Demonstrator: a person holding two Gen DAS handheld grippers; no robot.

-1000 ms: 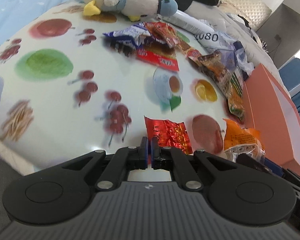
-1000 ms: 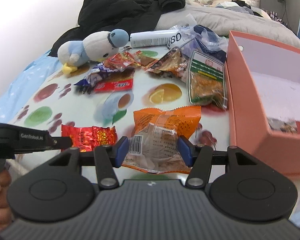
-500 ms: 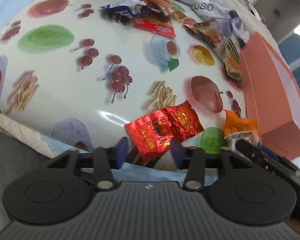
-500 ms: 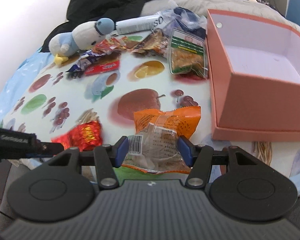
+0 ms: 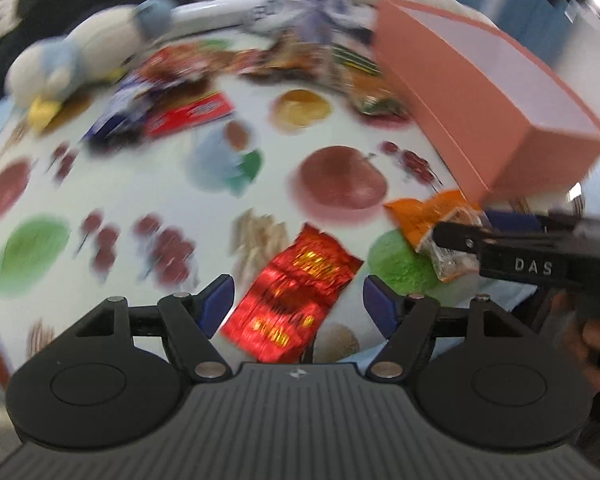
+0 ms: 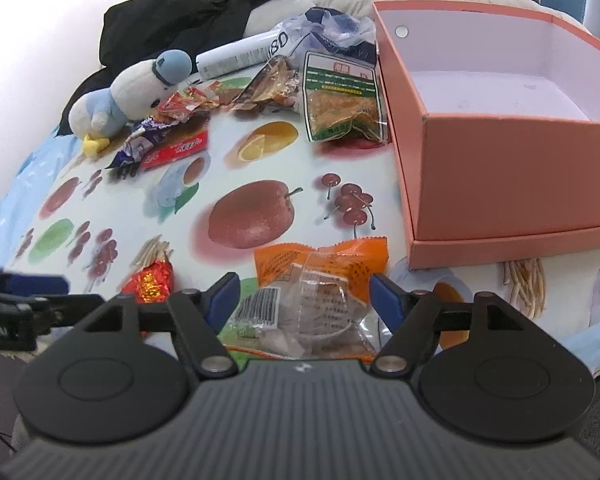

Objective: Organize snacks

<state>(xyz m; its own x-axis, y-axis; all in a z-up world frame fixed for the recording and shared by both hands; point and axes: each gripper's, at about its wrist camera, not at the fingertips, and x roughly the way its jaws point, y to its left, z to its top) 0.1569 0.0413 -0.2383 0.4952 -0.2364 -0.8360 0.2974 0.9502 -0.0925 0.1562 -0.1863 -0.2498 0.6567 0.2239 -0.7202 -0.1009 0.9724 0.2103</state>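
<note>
Both just opened wide: left gripper (image 5: 296, 300) around the light, crinkly, slippery red packet (image 5: 294, 298), right gripper (image 6: 302, 300) around the soft orange bag (image 6: 320, 292), pads off both, best pinched mid-body; farther off, the pink box (image 6: 500, 168).

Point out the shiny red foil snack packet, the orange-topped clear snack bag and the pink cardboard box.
Shiny red foil snack packet (image 5: 296, 300), left wrist view, centre.
Orange-topped clear snack bag (image 6: 316, 296), right wrist view, middle.
Pink cardboard box (image 6: 500, 168), right wrist view, near wall.
</note>
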